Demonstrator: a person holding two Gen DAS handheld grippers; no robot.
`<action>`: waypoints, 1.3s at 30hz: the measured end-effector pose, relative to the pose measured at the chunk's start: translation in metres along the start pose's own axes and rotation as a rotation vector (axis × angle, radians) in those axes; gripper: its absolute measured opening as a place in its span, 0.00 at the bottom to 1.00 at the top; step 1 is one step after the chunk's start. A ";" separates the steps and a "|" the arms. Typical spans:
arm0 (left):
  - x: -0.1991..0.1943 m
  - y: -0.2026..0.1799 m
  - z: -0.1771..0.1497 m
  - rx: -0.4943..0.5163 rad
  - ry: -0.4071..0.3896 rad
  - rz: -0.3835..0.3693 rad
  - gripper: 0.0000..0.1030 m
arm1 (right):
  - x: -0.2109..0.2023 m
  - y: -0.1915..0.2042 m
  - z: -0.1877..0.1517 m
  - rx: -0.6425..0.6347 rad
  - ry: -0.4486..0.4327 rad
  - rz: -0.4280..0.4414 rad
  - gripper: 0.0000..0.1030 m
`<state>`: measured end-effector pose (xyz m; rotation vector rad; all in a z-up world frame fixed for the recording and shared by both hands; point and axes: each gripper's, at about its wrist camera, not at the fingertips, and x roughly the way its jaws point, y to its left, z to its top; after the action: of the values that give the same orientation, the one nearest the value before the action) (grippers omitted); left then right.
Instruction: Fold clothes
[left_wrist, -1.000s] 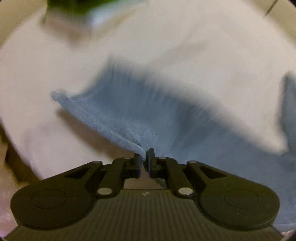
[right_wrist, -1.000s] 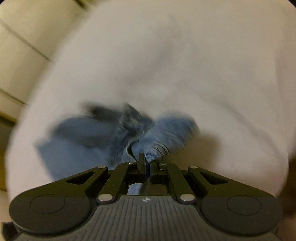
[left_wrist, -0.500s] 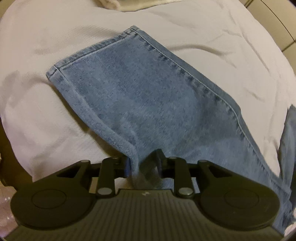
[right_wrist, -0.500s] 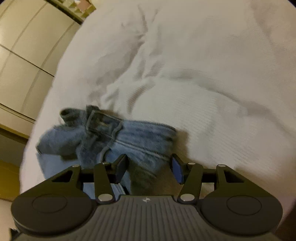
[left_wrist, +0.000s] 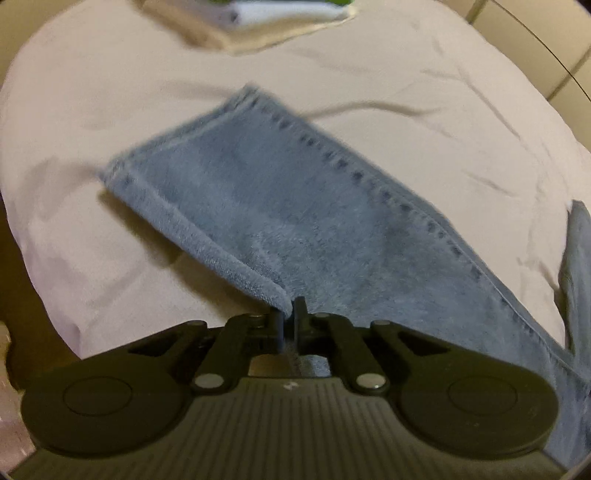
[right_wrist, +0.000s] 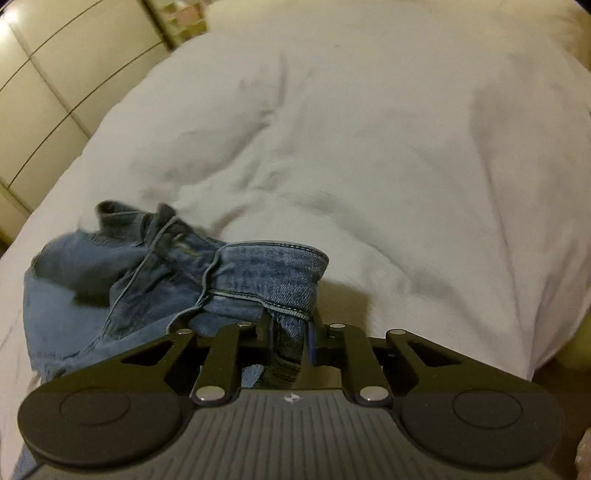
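A pair of blue jeans lies on a white bed. In the left wrist view the leg (left_wrist: 295, 206) stretches away from me, its hem at the far end. My left gripper (left_wrist: 289, 314) is shut on the leg's near edge. In the right wrist view the bunched waistband (right_wrist: 266, 273) lies to the left and front. My right gripper (right_wrist: 290, 328) is shut on a fold of the waistband denim, which fills the narrow gap between its fingers.
The white bedsheet (right_wrist: 369, 147) is wrinkled and spreads far and to the right. Folded clothes (left_wrist: 280, 14) lie at the far edge in the left wrist view. Cream cabinet panels (right_wrist: 44, 74) stand to the left of the bed.
Half a second ago both grippers stood open around the denim. Both have now shut on it, the left on the leg edge, the right on the waistband.
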<state>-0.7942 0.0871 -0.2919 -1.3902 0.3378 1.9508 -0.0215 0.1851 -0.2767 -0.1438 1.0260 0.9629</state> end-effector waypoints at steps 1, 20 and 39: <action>-0.008 0.000 0.000 0.002 -0.013 -0.013 0.02 | -0.010 0.007 0.002 -0.043 -0.026 0.005 0.13; -0.028 -0.057 -0.037 0.392 0.119 0.159 0.22 | -0.063 0.016 0.005 -0.304 0.118 -0.020 0.60; 0.046 -0.211 0.022 0.936 0.332 -0.225 0.18 | -0.035 0.215 -0.122 -0.577 0.305 0.055 0.43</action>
<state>-0.6758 0.2685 -0.2867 -1.0279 1.0399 1.1005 -0.2655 0.2295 -0.2485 -0.7622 1.0043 1.2952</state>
